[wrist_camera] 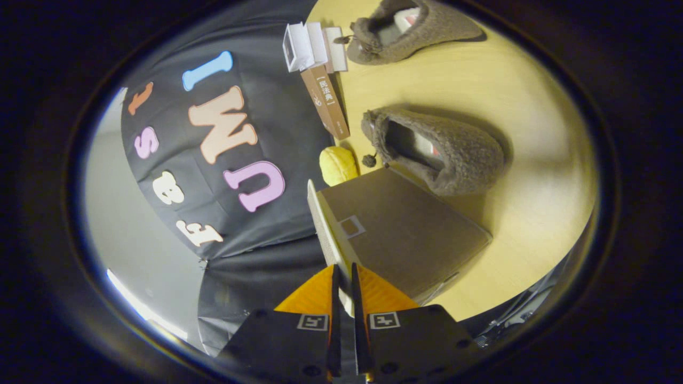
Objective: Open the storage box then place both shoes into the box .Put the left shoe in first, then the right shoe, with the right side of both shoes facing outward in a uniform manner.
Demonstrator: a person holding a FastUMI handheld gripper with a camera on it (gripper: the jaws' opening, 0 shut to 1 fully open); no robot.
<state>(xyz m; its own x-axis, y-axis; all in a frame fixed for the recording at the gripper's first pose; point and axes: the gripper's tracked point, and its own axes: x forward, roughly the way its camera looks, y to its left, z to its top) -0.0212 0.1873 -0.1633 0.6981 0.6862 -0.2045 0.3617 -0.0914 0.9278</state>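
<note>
My view is dim and warm-toned. Light glares off the wooden table (533, 160) beyond the nearer fuzzy slipper (453, 154), which casts a soft shadow. Fisheye bending warps and smears everything toward the rim, and a bright streak gleams on the pale wall (122, 224).

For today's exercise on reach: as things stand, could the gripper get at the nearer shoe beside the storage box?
Probably not yet. The gripper looks nearly shut on the edge of the storage box, seemingly its lid. The nearer shoe lies beyond the box on open table, so it could be reached after letting go.
</note>
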